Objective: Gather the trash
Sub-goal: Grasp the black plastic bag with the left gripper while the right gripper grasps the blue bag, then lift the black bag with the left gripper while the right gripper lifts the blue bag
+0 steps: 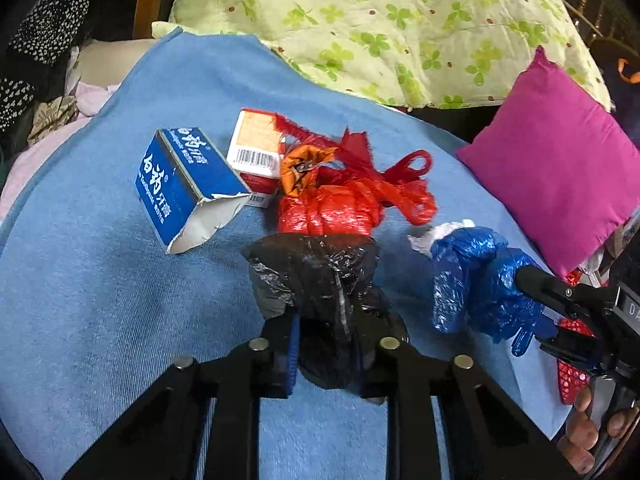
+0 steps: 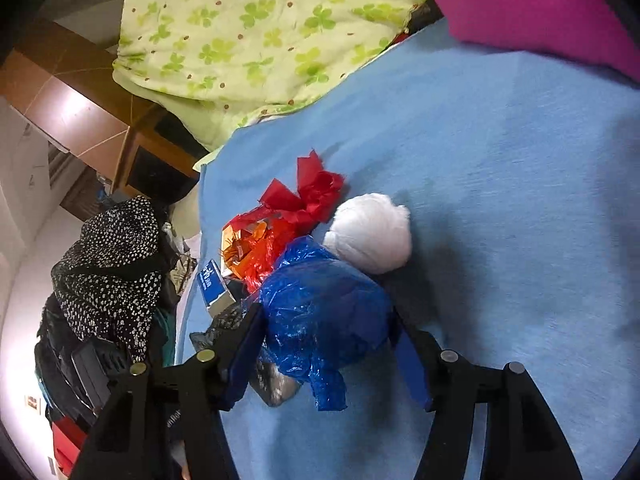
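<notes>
Trash lies on a blue blanket (image 1: 100, 280). My left gripper (image 1: 328, 344) is shut on a crumpled black plastic bag (image 1: 316, 280). Beyond it lie a red plastic bag (image 1: 340, 204), a torn blue toothpaste box (image 1: 184, 184) and a white-and-red box (image 1: 256, 148). My right gripper (image 2: 326, 320) is shut on a blue plastic bag (image 2: 324, 312), which also shows in the left wrist view (image 1: 476, 280). A white wad (image 2: 372, 236) lies just past the blue bag. The red bag (image 2: 280, 224) and the toothpaste box (image 2: 214, 284) sit to its left.
A magenta cushion (image 1: 560, 160) stands at the right of the blanket. A green clover-print quilt (image 1: 380, 20) lies at the back. Piled clothes, including a black dotted cloth (image 2: 112, 256), sit off the left edge. A red mesh item (image 1: 572, 360) lies near the right hand.
</notes>
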{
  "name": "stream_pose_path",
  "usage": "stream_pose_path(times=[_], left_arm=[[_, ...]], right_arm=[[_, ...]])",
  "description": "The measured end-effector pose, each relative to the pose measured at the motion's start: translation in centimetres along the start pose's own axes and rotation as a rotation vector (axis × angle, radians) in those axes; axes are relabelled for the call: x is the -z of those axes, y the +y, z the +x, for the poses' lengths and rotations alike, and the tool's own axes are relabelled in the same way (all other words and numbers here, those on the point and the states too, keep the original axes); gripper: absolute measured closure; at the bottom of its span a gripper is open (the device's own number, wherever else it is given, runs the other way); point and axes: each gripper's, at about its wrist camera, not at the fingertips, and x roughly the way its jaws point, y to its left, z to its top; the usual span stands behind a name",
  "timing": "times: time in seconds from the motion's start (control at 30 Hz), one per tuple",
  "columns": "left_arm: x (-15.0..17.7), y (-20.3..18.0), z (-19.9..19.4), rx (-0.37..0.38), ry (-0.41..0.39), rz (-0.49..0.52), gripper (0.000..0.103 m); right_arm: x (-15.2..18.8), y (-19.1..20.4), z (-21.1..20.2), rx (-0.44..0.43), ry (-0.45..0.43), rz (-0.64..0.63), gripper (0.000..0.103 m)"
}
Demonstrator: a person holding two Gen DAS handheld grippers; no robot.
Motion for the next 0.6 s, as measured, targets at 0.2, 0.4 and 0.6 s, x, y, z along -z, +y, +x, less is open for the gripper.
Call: stream_pose_path(times=[0.2,0.4,0.6], left_arm=[[1.4,-1.6,-2.8,0.024,-0.027,0.061,0.091],[2.3,-2.0,-4.8,0.075,-0.021,0.088,0.092],[2.4,-1.2,-3.7,0.064,0.041,0.085,0.089]], right_arm=[[0.4,-0.5,-3.2,0.005,-0.044,-0.018,0.038],[0.8,-1.1,-5.8,0.042,-0.074,-0.026,0.038],[1.6,-1.6,-6.4,0.107,-0.056,-0.041,0.038]])
